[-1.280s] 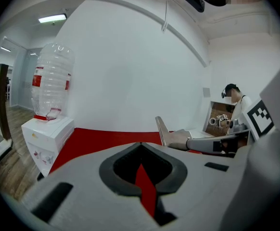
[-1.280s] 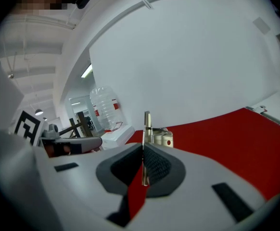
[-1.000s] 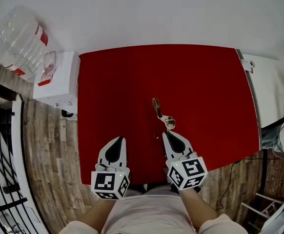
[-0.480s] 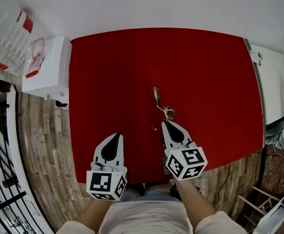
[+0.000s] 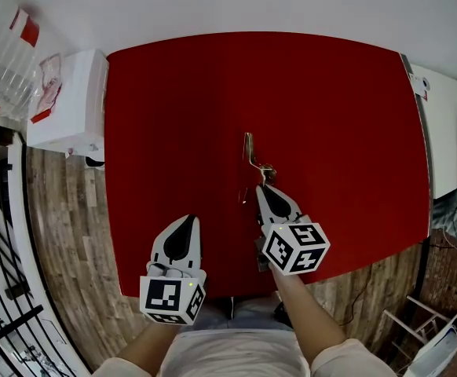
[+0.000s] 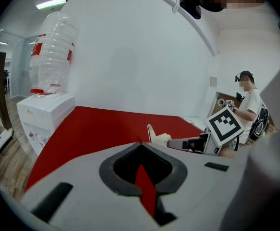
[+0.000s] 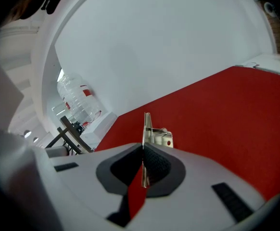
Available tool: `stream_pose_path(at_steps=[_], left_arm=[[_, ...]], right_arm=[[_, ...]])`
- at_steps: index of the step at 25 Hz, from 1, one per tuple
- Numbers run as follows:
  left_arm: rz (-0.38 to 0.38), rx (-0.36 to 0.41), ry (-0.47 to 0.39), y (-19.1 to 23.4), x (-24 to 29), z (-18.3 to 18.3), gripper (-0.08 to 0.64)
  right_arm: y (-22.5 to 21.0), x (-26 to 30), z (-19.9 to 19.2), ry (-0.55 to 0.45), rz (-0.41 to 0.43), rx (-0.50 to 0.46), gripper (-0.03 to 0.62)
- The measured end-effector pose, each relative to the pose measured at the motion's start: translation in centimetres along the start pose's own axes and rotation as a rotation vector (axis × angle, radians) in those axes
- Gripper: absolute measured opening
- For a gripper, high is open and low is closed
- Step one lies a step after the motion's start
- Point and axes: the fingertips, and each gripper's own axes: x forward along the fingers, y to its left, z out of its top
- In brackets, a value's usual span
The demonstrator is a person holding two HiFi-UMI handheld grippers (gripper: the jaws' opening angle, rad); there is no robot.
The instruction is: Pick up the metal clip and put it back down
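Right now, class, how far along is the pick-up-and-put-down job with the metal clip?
Done: the right gripper is shut on the metal clip. In hand: the clip is held over the red table, apparently clear of it. Left: setting it down and letting go.

The metal clip point(image 5: 249, 149) is thin, shiny metal. It is silver with a bit of gold colour and has a small wire spring. The desk point(image 5: 173, 116) has a red top that looks smooth and dull, with no shine. I cannot tell if it is cloth. The right tongs point(image 5: 263, 189) and the left tongs point(image 5: 188, 220) are smooth white plastic, not shiny. Their pads point(image 7: 157, 165) are dark grey and bumpy, like rubber. The floor point(image 5: 63, 203) is wood planks with a rough grain. The water bottle point(image 5: 5, 61) is clear, shiny plastic with ridges. The water cooler point(image 5: 71, 100) is smooth and white.
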Motion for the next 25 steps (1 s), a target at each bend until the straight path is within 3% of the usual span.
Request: stream_pose_path(at_steps=[6,25], left_arm=[[0.008,-0.001,0.011,0.9,0.3,-0.4,0.005],[0.013,0.009,0.033,1.8,0.7,-0.9,0.005]], right_arm=[[-0.6,2.0,-1.0,0.029,0.01,0.067,0.012],[-3.3,4.3,-1.6,0.065,-0.071,0.115,0.015]])
